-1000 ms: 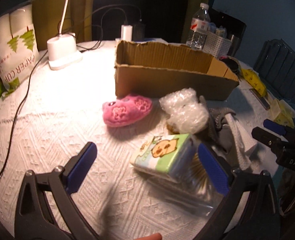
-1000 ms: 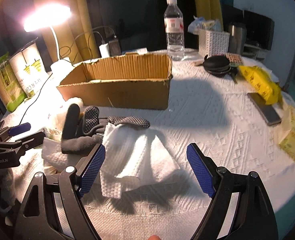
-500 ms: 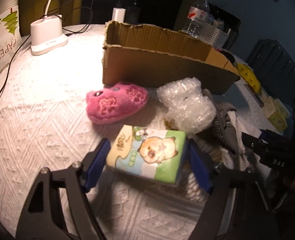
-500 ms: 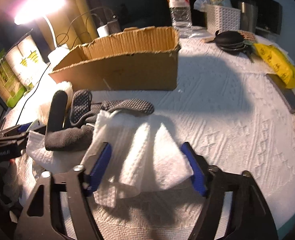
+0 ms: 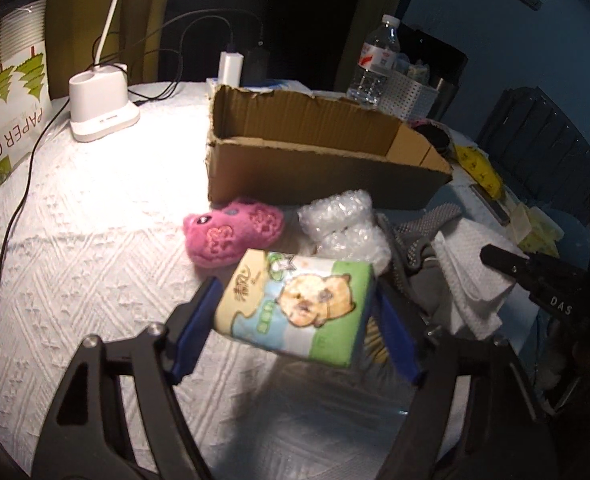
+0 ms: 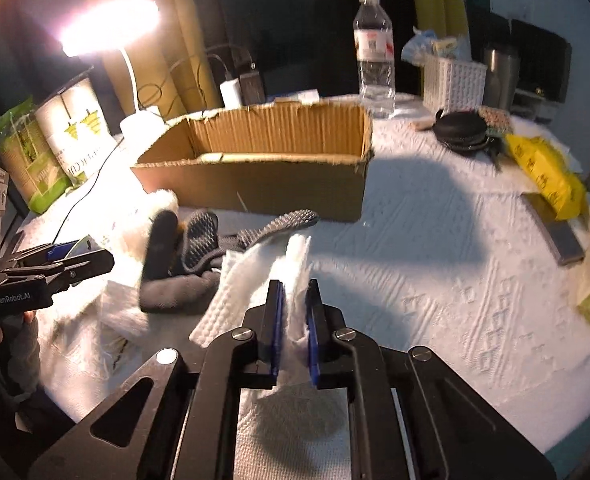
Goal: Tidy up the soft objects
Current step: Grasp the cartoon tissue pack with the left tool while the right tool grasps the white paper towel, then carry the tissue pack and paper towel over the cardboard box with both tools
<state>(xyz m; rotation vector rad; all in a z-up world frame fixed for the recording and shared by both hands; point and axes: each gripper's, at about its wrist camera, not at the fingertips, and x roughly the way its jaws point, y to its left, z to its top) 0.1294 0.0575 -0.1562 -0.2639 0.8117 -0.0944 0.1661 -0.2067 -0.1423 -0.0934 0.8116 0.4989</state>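
The desk (image 5: 75,248), under its white quilted cover, carries the cardboard box (image 5: 319,160) in the upper middle of both wrist views, open top up and its long side lying across the frame. Everything hinges on that box sitting straight ahead of and above both loads, so I'd judge each one has only to go forward and over the near wall. The left tongs (image 5: 295,320) are closed to the width of the tissue pack (image 5: 295,304), gripping its two ends, with the pack's long axis crosswise between the blue pads, in the lower middle of the left view. It looks raised off the desk, though I can't be sure. The right tongs (image 6: 293,320) are nearly closed, pinching a bunched fold of white paper towel (image 6: 255,280) at the lower centre of the right view. The left load seems nearer the box.
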